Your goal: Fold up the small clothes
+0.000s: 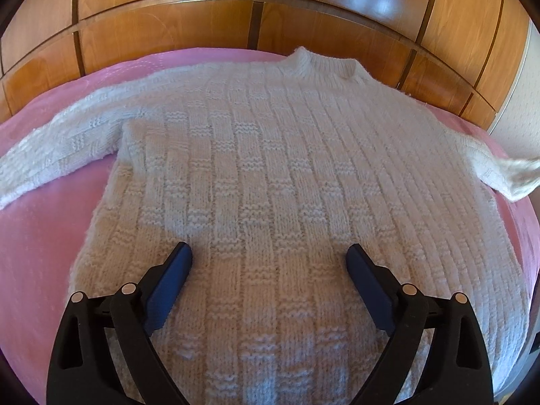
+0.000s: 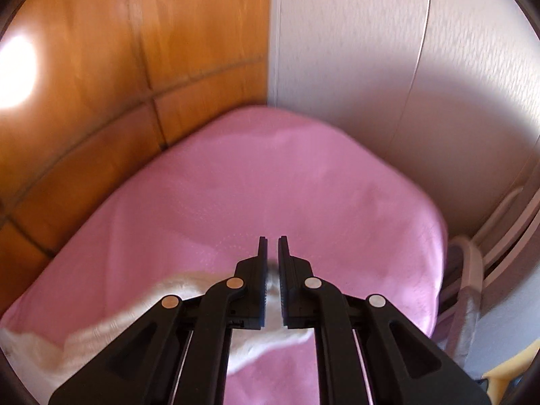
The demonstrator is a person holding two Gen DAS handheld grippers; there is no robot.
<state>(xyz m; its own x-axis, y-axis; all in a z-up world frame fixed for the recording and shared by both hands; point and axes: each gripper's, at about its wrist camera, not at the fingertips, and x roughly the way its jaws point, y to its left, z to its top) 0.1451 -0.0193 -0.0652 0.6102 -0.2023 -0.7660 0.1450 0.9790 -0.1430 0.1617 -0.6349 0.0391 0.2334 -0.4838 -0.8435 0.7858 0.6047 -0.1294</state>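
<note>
A white knitted sweater (image 1: 270, 155) lies front up on the pink bedspread (image 1: 40, 236), collar toward the wooden headboard. Its left sleeve (image 1: 57, 148) stretches out flat. My left gripper (image 1: 268, 256) hovers over the lower body of the sweater, wide open, with nothing between its blue pads (image 1: 362, 276). The right sleeve's end (image 1: 506, 175) is blurred and raised at the bed's right side. In the right wrist view my right gripper (image 2: 273, 246) has its jaws a narrow slit apart, and the white sleeve (image 2: 101, 330) runs under it, with fabric filling the gap between the pads.
A wooden panelled headboard (image 1: 236, 23) runs behind the bed. A pale wall (image 2: 371, 67) stands to the right. Beside the bed's right edge are a light-coloured frame (image 2: 472, 270) and something yellow (image 2: 509, 371). Bare pink bedspread (image 2: 270, 185) lies ahead of the right gripper.
</note>
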